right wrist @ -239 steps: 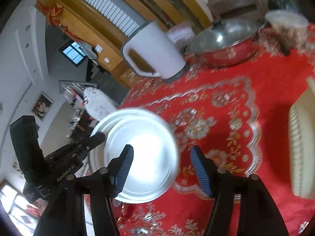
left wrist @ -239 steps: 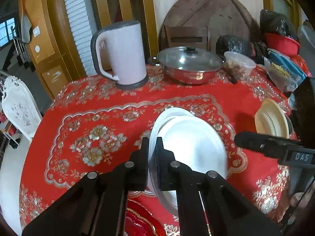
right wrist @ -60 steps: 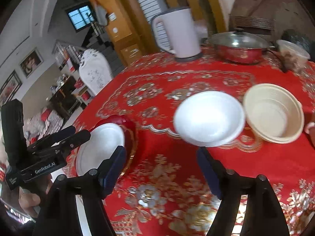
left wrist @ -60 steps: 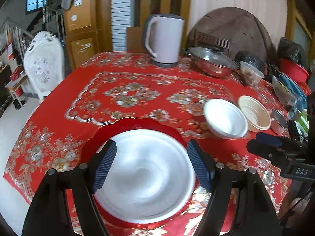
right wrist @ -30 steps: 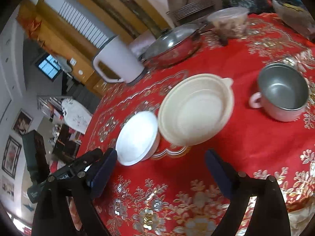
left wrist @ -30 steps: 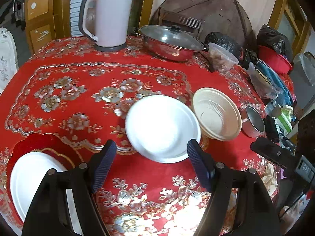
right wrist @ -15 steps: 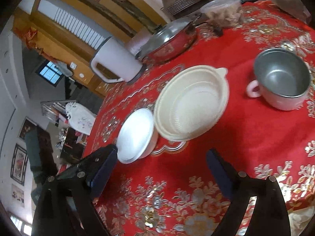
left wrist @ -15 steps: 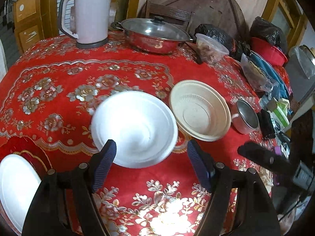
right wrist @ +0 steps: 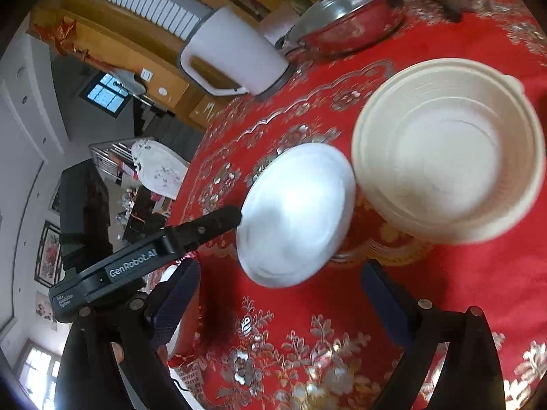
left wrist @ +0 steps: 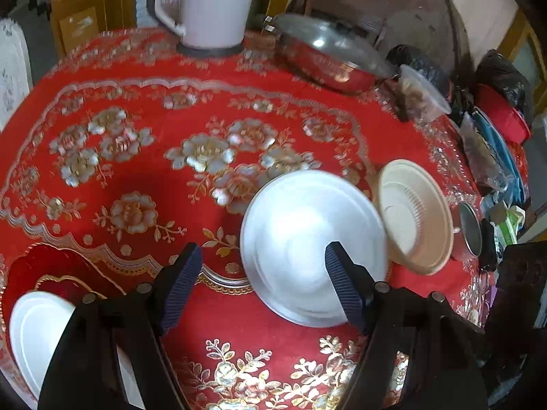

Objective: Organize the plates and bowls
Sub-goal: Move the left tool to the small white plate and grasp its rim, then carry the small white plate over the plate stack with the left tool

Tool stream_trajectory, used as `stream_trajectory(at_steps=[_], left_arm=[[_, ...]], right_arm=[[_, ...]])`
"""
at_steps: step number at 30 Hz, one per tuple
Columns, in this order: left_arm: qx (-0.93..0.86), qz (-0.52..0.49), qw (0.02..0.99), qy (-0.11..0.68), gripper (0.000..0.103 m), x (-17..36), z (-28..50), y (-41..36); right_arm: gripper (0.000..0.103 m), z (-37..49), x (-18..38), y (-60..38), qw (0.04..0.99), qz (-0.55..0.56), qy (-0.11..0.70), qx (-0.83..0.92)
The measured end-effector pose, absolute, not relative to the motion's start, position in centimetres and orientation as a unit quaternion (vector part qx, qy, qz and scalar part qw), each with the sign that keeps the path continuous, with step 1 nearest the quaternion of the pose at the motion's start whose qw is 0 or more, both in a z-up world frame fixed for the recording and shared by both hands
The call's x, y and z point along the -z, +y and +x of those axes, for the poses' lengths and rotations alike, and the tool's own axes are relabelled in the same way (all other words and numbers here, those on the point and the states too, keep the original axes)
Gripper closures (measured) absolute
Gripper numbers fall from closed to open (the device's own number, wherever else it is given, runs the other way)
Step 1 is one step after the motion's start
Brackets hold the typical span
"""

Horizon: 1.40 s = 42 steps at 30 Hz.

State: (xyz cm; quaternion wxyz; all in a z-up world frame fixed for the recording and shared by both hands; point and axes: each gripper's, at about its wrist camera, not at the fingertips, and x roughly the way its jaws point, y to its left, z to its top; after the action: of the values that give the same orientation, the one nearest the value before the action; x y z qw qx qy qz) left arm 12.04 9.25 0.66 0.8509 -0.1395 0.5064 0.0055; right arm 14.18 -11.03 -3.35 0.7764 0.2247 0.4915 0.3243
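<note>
A white bowl (left wrist: 307, 246) sits on the red tablecloth with a cream bowl (left wrist: 413, 218) touching its right side. My left gripper (left wrist: 263, 283) is open and empty just in front of the white bowl, its right finger over the near rim. In the right wrist view, my right gripper (right wrist: 282, 304) is open and empty before the white bowl (right wrist: 294, 212), with the cream bowl (right wrist: 448, 147) beyond on the right. One of the left gripper's fingers (right wrist: 218, 220) reaches the bowl's left rim. A white plate (left wrist: 34, 328) lies on a red plate (left wrist: 51, 270) at the near left.
A white kettle (left wrist: 208, 3) and a lidded steel pot (left wrist: 328, 54) stand at the back of the table. A small metal cup (left wrist: 470, 232) sits right of the cream bowl. Bags and containers crowd the right edge (left wrist: 492, 157). A white chair (right wrist: 157, 167) stands beyond the table.
The white plate left my left gripper and lies on the red plate. Both grippers have since closed in on the white bowl, which fills more of each view.
</note>
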Motion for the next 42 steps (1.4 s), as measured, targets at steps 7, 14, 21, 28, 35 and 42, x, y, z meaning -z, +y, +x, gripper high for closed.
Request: stream_trajectory(at_steps=[7,14,21,28,35,42], left_arm=[[-0.009,-0.172,0.833,0.525,0.029,1.4,13.5,10.3],[-0.006,-0.149,0.840,0.522,0.032,1.8,14.2,9.6],[-0.004,-0.106,0.837,0.537,0.092,2.9,14.5,8.5],[-0.003,-0.091,0.848,0.522,0.093,2.0,13.7,8.0],[-0.007,-0.097,0.863,0.497,0.093,-0.5,11.3,8.9],[-0.016,-0.124,0.875,0.468,0.092,-3.4,7.3,12.8]], right_arm=[[0.009,16.1,4.5,-10.8,0.784,0.220,0.489,-0.314],[0.052,16.9,5.4,-10.4,0.785,0.199,0.496,-0.312],[0.066,16.7,5.1,-10.7,0.804,0.177,0.482,-0.301],[0.066,15.7,4.6,-10.6,0.811,0.149,0.479,-0.302],[0.063,13.6,1.8,-9.0,0.823,0.102,0.461,-0.316],[0.063,10.3,-2.1,-6.4,0.824,0.086,0.429,-0.361]])
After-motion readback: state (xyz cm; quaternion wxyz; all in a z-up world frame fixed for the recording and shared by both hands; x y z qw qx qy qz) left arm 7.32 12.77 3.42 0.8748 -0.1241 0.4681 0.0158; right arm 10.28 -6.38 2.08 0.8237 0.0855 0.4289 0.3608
